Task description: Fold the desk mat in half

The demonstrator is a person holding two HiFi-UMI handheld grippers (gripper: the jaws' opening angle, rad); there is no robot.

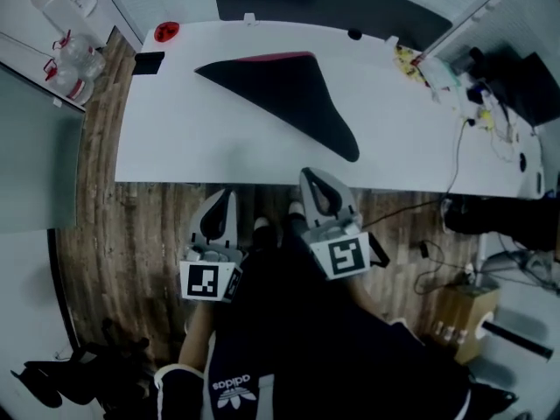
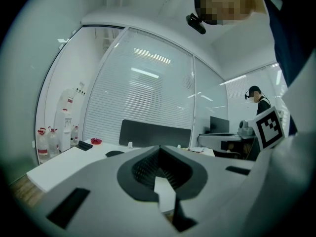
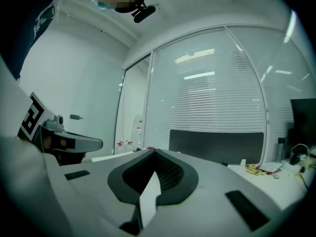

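Note:
The dark desk mat point(image 1: 293, 94) lies on the white table point(image 1: 175, 138), folded over at a slant into a long triangle. A pink strip of its underside shows along the far edge. Both grippers hang in front of the table's near edge, close to my body and well apart from the mat. My left gripper point(image 1: 225, 196) has its jaws together with nothing in them. My right gripper point(image 1: 311, 177) is likewise shut and empty, its tip just at the table's front edge. In the left gripper view the mat point(image 2: 114, 153) is only a small dark patch on the table.
A red object point(image 1: 166, 31) and a black item point(image 1: 149, 62) sit at the table's far left corner. A dark partition point(image 1: 332, 3) stands behind the table. Clutter and cables point(image 1: 442, 73) crowd the right end. Bottles point(image 1: 74, 64) stand at the left. Another person point(image 2: 256, 100) stands far right.

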